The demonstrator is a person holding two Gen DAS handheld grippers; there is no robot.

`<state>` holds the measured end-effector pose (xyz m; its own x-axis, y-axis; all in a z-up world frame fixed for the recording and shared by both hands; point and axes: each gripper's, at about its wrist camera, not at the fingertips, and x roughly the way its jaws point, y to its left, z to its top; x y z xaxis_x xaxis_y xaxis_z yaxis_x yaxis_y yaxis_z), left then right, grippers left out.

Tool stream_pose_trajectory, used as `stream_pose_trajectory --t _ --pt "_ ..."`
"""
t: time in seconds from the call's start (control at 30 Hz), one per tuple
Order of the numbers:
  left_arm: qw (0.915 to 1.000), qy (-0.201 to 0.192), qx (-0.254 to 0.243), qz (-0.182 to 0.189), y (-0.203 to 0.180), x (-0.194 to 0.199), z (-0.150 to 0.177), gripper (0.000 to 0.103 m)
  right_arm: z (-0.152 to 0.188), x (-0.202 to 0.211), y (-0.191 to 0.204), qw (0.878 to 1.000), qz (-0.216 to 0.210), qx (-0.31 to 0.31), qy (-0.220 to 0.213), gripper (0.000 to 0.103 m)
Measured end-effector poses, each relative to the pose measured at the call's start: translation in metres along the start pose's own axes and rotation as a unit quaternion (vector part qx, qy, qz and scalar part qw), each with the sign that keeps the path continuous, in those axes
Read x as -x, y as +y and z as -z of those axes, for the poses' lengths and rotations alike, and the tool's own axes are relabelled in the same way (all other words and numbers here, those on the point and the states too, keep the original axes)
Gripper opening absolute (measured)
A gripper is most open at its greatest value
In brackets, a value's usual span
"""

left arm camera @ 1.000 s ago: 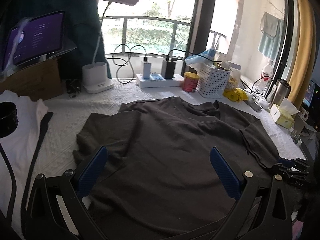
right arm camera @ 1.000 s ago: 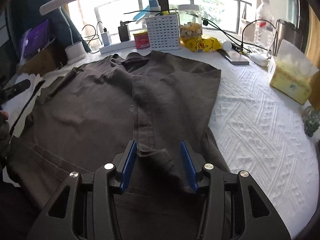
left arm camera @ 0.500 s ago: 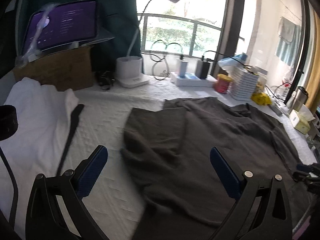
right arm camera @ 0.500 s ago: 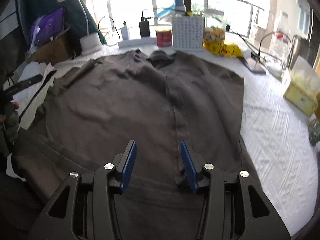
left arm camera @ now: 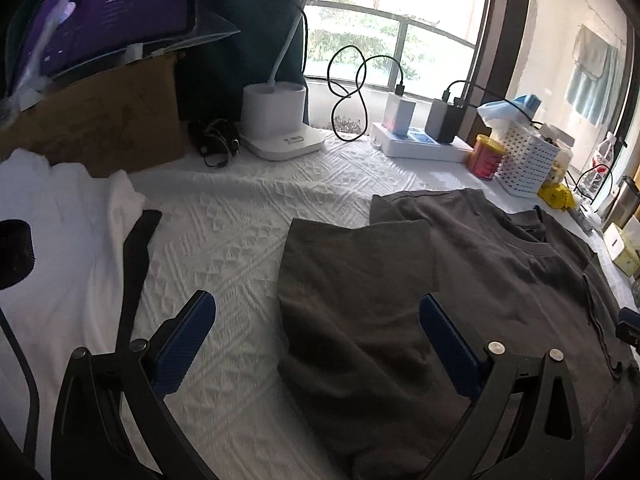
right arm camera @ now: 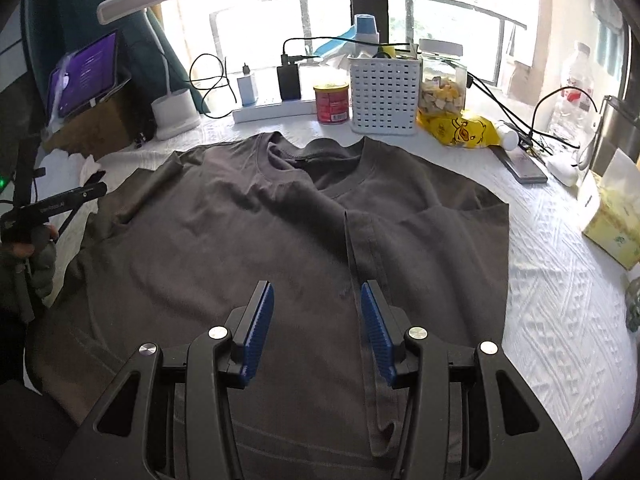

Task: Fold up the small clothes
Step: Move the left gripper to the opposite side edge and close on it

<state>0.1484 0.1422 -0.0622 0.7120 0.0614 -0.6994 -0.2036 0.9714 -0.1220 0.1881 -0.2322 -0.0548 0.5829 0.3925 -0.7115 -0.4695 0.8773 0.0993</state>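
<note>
T-shirt (right arm camera: pixel 248 240) hem behind right tongs (right arm camera: pixel 318 320)

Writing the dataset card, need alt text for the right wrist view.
A dark grey T-shirt lies flat on a white textured tablecloth, its right side folded in over the body, with the open right tongs above its lower middle. Behind it stand a white basket, a red can and a desk lamp.

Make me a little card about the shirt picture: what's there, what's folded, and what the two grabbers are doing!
garment: dark grey T-shirt, lying flat on the white textured tablecloth
folded so far: its right side and sleeve are turned inward over the body
left gripper: open, empty, over the shirt's left edge
right gripper: open, empty, above the fold's edge
beside it: white garment
behind it: white basket, red can
</note>
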Motion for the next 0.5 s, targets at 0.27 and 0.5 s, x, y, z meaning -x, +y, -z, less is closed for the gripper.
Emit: stream_pose_trajectory --t 0.27,0.5 --pt "0.9995 0.024 -0.017 0.012 -0.004 -0.024 -0.008 0.09 -0.009 -0.019 -0.007 1.0 0.005 -0.014 0.008 0.048" --pt "0.9977 0.062 -0.018 0.018 -0.006 -0.041 -0.005 0.087 -0.017 -0.029 -0.012 1.0 -0.003 -0.02 0.009 0.048"
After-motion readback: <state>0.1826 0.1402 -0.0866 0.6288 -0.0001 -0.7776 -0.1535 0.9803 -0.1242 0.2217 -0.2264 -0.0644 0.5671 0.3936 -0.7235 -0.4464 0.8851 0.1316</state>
